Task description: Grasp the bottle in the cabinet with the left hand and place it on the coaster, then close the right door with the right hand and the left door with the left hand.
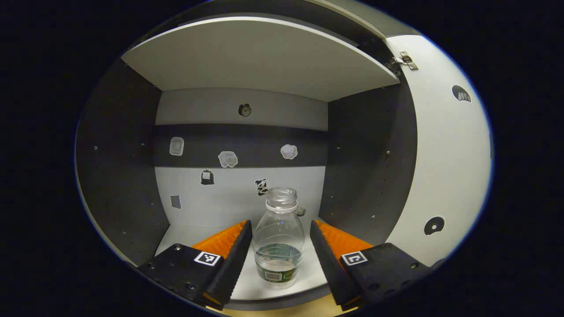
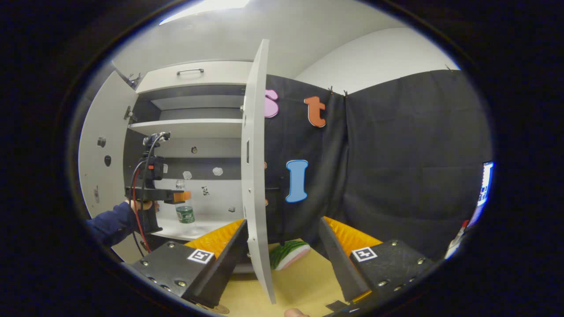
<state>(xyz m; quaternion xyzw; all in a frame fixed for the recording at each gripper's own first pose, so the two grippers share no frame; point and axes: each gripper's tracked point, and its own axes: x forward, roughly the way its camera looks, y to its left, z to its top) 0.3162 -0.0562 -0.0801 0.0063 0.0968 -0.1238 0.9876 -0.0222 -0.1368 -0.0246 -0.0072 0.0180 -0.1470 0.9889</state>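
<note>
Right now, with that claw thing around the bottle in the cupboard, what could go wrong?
The bottle has no cap and holds some liquid, so a tilt may spill it. The left gripper is open with gaps either side; an uneven close might tip it. Lifting out, it could bump the shelf above.

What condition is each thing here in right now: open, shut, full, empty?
Bottle: upright on the cabinet's lower shelf, uncapped, a little water inside.
Right door: open.
Left door: open.
Left tool: open, fingers either side of the bottle, not touching.
Right tool: open, holding nothing.
</note>
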